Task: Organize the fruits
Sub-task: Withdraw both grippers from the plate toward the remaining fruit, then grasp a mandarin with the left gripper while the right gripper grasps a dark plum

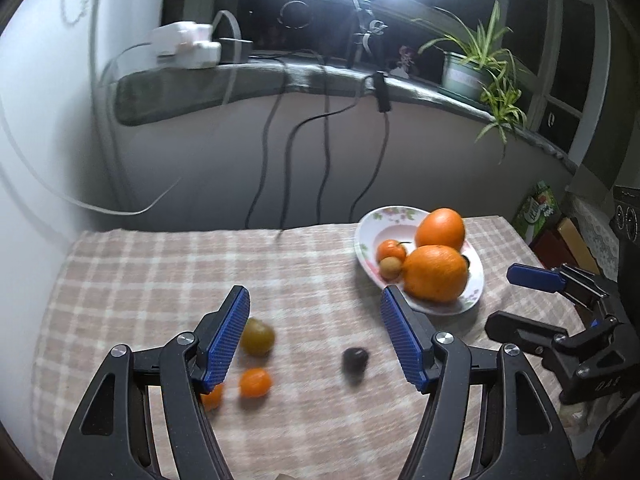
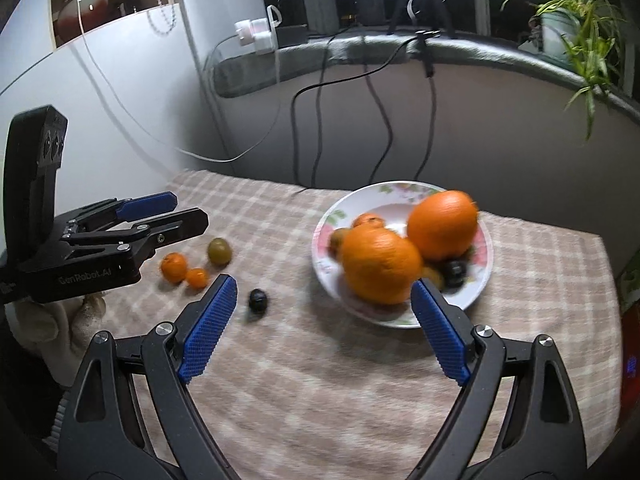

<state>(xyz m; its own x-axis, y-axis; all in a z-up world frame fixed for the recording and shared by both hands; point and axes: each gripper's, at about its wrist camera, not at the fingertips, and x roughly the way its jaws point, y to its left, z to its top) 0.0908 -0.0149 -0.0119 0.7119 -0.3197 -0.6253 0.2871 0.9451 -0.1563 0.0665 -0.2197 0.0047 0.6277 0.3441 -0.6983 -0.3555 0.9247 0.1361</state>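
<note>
Fruits: dark fruit loose left of plate; may roll if nudged; left gripper and right gripper jaws apart, empty.

Two wrist cameras, both angled down over one table

Each looks forward between its own blue-padded fingers, close above the beige checked tablecloth; the left view sits further left, the right nearer the white floral-rimmed plate. Both share that plate, the loose small black round fruit and the grey window ledge.
</note>
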